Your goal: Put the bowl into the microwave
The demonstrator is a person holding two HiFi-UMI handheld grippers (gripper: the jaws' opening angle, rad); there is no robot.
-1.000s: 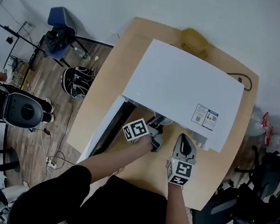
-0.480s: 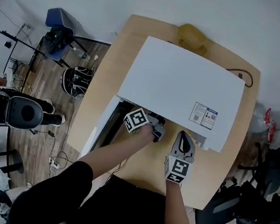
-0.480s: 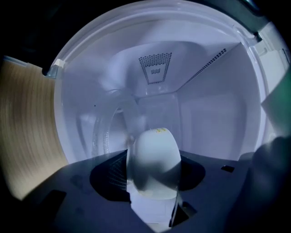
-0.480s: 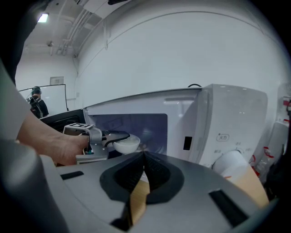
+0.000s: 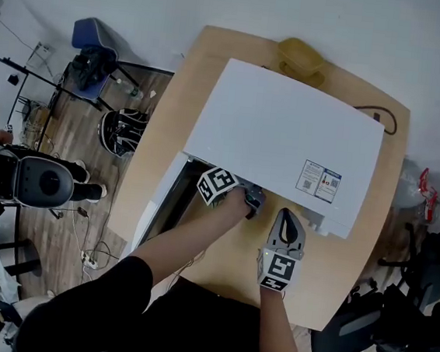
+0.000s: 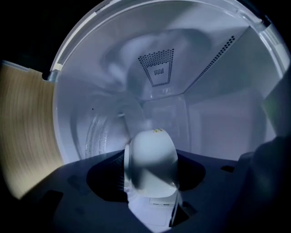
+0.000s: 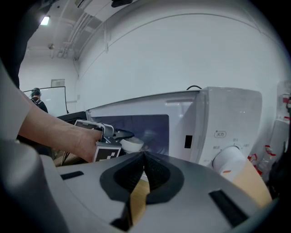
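Head view: white microwave sits on a wooden table, its door swung open on the left. A yellowish container sits on the table's far edge, behind the microwave.

Left gripper: reaches into the cavity mouth at the near side, arm coming in from lower left. In the left gripper view its jaws are clamped on a white bowl, one jaw on each side, with the bowl seen tipped, rim to the left. The pale cavity walls and a perforated panel fill the view beyond it. The right gripper view confirms this: the bowl is at the cavity opening, just past the front edge, carried and not set down.

Right gripper: rests just right of the left one, outside the microwave, in front of the control panel near the dial. Jaws closed together, nothing between them, with bare table wood showing below.
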